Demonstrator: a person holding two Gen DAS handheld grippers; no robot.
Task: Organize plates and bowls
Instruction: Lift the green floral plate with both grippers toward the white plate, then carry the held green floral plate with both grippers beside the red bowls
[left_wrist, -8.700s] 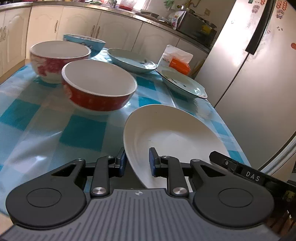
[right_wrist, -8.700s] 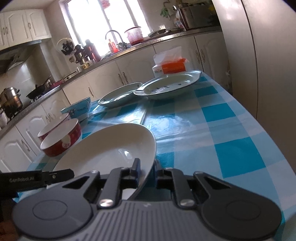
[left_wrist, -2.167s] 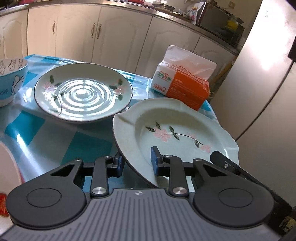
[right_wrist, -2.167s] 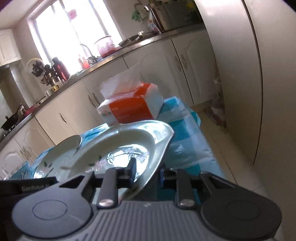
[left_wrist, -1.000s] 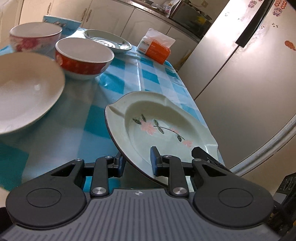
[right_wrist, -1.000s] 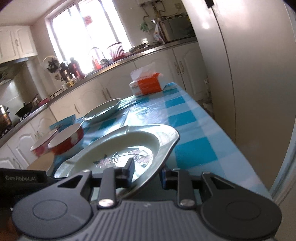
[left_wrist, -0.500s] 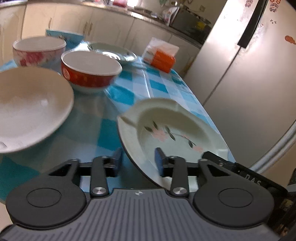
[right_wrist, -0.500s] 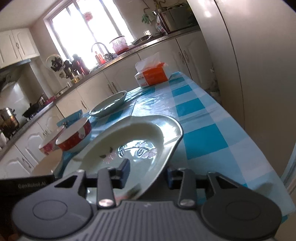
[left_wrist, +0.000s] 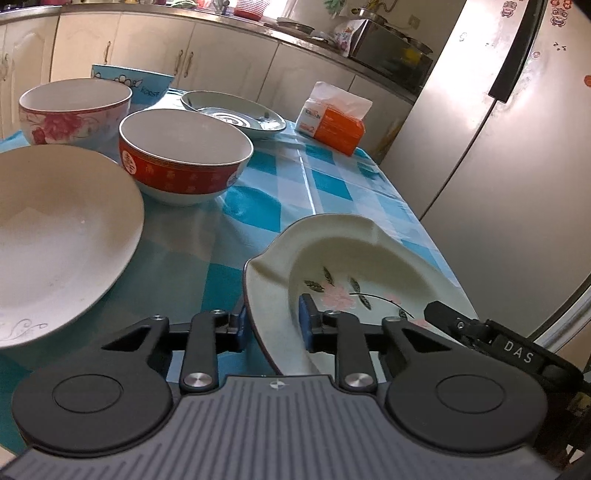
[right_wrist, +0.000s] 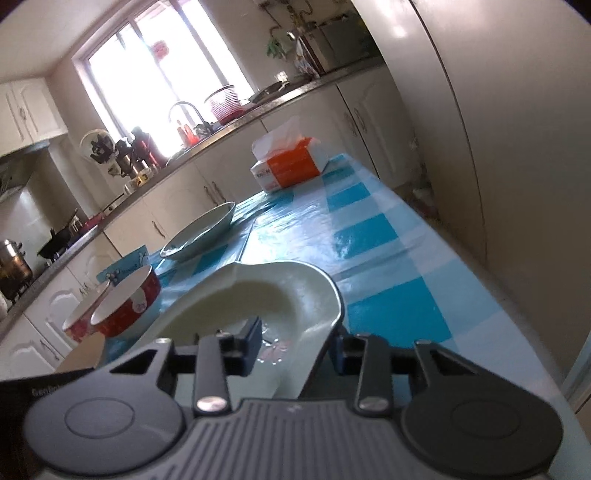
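— What lay before you, biggest thing first?

— The table (left_wrist: 332, 184), under a blue-and-white checked cloth, with the fridge (left_wrist: 517, 147) just beside its right edge. On the cloth at my left sat a plain white plate (left_wrist: 55, 240). Behind it stood a red bowl (left_wrist: 184, 166); a pink-flowered bowl (left_wrist: 74, 107) and a blue bowl (left_wrist: 140, 83) were farther back. A green plate (left_wrist: 236, 114) lay near the far end, and an orange tissue pack (left_wrist: 334, 123) near the far right corner.

— And the plate you were handling?

— The flowered plate (left_wrist: 351, 273) was at the near right of the table, well apart from the white plate. I had it from both sides. My left gripper (left_wrist: 271, 321) straddled its near-left rim, one finger outside, one inside the dish; the jaws were closing, and I saw a gap at the inner pad. My right gripper (right_wrist: 297, 343) straddled the opposite rim of the same plate (right_wrist: 280, 295), jaws also closing, with space visible beside the inner finger.

— Resting or lifted?

— I could not tell; its underside was hidden from both wrist views.
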